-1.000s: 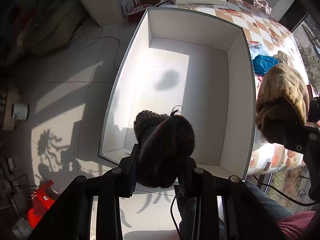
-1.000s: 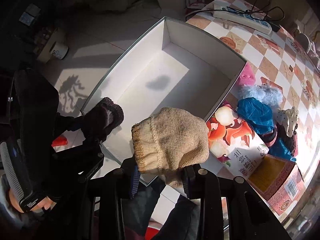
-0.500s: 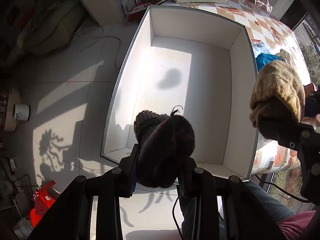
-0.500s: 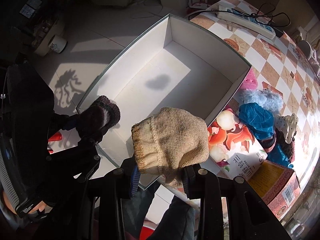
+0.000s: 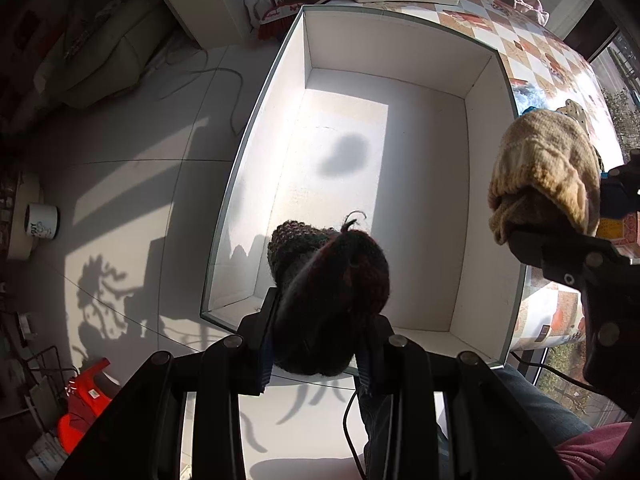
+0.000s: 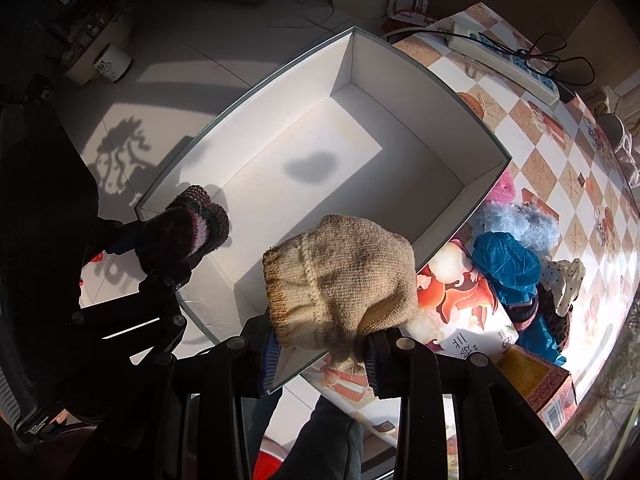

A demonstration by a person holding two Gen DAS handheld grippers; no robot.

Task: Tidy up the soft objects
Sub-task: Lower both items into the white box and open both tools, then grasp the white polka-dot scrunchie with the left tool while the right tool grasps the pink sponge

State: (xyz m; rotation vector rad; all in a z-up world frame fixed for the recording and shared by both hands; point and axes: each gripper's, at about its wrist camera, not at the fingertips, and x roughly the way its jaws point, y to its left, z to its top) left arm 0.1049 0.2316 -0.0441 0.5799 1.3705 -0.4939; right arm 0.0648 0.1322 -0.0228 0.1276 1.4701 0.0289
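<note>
Both claws had drifted slightly over the white box [image 5: 472, 208]; my left claw [image 5: 316, 344] clamped the dark knit [image 5: 332, 280], my right claw [image 6: 320, 344] the tan glove [image 6: 340, 276]; both looked light, floppy, best gripped mid-bundle.

White power strip with black cables [image 6: 505, 59] on the checkered tabletop [image 6: 568, 168] at one o'clock, white printed mug [image 6: 113, 63] at ten o'clock, red plastic stool [image 5: 82, 403] on the floor at seven o'clock

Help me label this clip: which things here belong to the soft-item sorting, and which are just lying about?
Job:
dark knit glove in left gripper
tan knit glove in right gripper
white box
soft pile on the table

Lying about:
power strip
mug
printed carton
</note>
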